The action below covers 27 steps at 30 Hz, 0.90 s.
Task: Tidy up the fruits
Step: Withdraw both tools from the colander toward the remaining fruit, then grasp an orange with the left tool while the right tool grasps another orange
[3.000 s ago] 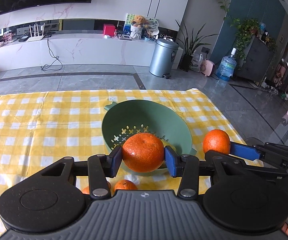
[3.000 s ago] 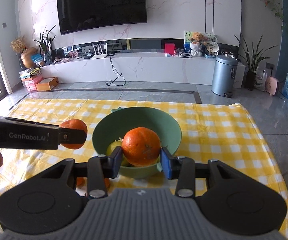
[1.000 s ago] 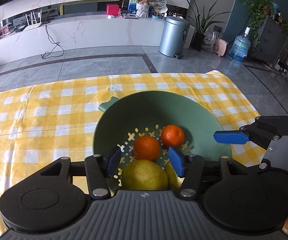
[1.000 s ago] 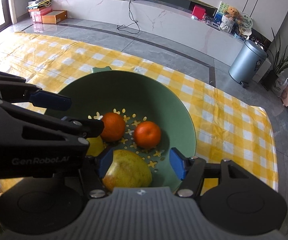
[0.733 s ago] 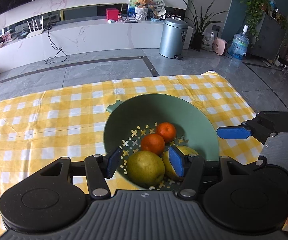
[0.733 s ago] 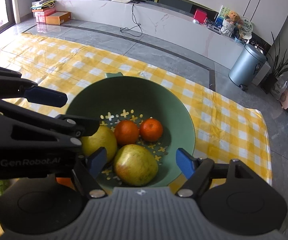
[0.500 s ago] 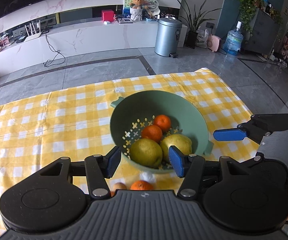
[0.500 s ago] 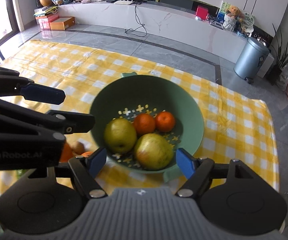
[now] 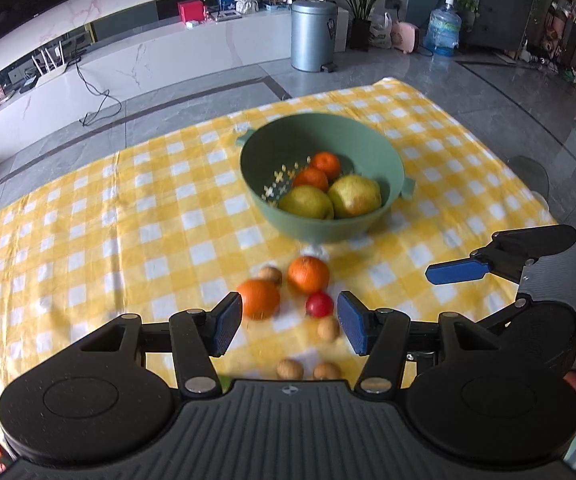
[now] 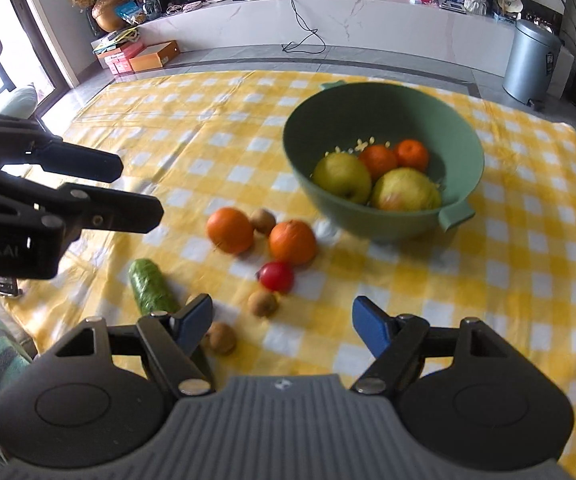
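Oranges (image 9: 308,274) lie loose on the desk (image 9: 127,220) before the green bowl (image 9: 392,184). Left wrist view: we see the left claw (image 9: 290,326) open and empty, one orange just beyond its left pad; blur softens the small brown fruits. Right wrist view: the right claw (image 10: 281,326), jaws just opened, is empty; the oranges (image 10: 292,242) lie ahead, slightly left, nearer the left claw.

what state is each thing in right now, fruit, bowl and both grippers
green bowl: upright on the cloth, holding two pears and two small oranges
two big oranges: loose on the cloth, outside the bowl
red tomato: on the cloth, untouched
cucumber: lying flat on the cloth
left gripper: fingers open, empty
right gripper: fingers open, empty, just widened
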Each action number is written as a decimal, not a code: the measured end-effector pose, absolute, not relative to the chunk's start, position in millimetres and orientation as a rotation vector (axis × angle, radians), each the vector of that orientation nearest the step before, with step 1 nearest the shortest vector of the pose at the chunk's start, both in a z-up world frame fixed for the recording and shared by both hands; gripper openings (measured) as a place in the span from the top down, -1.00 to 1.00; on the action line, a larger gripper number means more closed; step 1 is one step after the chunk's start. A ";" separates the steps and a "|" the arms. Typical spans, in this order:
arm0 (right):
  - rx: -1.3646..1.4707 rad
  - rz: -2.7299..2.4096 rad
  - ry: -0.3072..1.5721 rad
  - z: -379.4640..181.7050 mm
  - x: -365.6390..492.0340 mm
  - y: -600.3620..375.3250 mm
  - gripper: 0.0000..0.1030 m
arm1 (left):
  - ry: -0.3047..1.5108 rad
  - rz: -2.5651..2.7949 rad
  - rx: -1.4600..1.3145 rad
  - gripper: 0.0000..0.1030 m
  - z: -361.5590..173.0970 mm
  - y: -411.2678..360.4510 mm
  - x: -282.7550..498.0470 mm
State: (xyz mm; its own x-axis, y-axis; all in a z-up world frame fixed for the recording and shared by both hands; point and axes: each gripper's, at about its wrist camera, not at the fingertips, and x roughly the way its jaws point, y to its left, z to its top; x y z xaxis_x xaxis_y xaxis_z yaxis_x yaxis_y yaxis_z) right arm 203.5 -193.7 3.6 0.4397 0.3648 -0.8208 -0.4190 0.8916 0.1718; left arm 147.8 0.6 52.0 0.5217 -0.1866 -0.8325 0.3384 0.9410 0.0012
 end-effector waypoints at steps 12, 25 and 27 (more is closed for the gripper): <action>0.096 0.461 1.009 -34.2 144.5 -184.5 -0.44 | 1.065 -0.315 0.194 -0.26 8.3 31.1 100.0; 0.077 0.415 0.915 -52.1 134.7 -178.8 -0.35 | 0.977 -0.245 0.017 -0.25 -15.2 43.7 88.0; 0.078 0.409 0.890 -51.1 136.7 -178.7 -0.34 | 0.949 -0.253 0.019 -0.25 -15.6 42.2 93.8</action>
State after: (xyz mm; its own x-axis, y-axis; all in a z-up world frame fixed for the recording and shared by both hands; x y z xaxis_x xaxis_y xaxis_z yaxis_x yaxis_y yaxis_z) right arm 136.7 -178.7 -51.1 0.5578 0.3784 -0.7387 -0.3147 0.9200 0.2337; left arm 93.8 42.2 -15.6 0.5549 -0.2059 -0.8060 0.2229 0.9703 -0.0944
